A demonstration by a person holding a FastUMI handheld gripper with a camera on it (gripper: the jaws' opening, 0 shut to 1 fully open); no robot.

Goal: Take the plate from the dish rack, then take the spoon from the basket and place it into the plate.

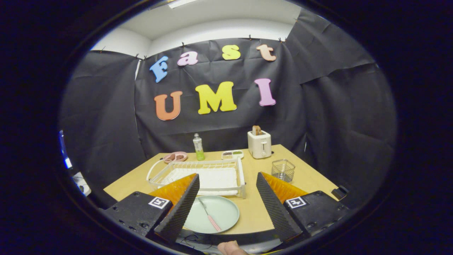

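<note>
Gripper (226,198) jaws wide apart, nothing between them but air, held above the near tabletop (254,209) edge. Plate (212,214) lies flat by that edge, just inside the left jaw, w/ spoon (209,215) resting in it. Dish rack (200,177) just beyond the plate. Wire basket (283,170) toward the right edge, toaster (259,143) at the far edge.

Place: staged kitchen booth, black cloth wall (106,117) enclosing it.
Evidence: toaster (259,144), dish rack (201,175), plate (212,214) sitting on wooden table (311,180).
</note>
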